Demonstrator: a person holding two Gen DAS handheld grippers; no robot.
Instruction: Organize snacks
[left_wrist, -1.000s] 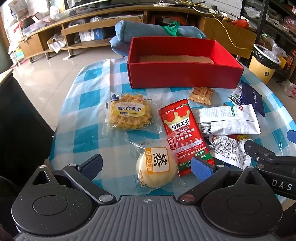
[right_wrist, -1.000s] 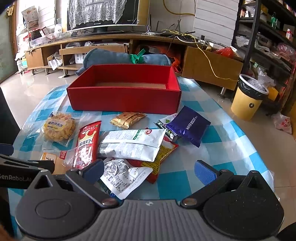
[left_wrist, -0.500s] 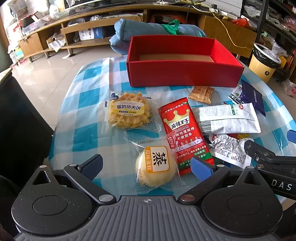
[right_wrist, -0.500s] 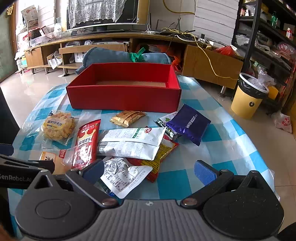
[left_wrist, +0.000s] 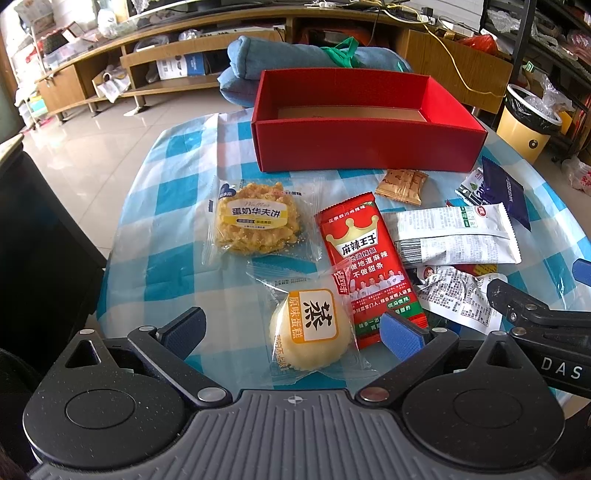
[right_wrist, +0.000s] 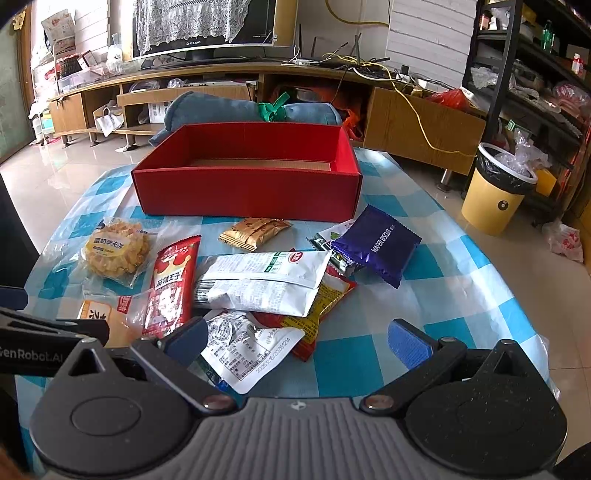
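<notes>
- Your left tool (left_wrist: 291, 330) is spread wide and holds nothing; the cake (left_wrist: 308, 338) lies between its fingers on the surface (left_wrist: 162, 236).
- Lower straight down, close on the cake's body rather than its loose wrapper, and keep clear of the red pack (left_wrist: 367, 266) touching it.
- The box (left_wrist: 365, 144) sits beyond, with nothing in it.
- Your right tool (right_wrist: 295, 341) is also wide open and holds nothing, over the crumpled pack (right_wrist: 245, 350); keep it away from the left.
</notes>
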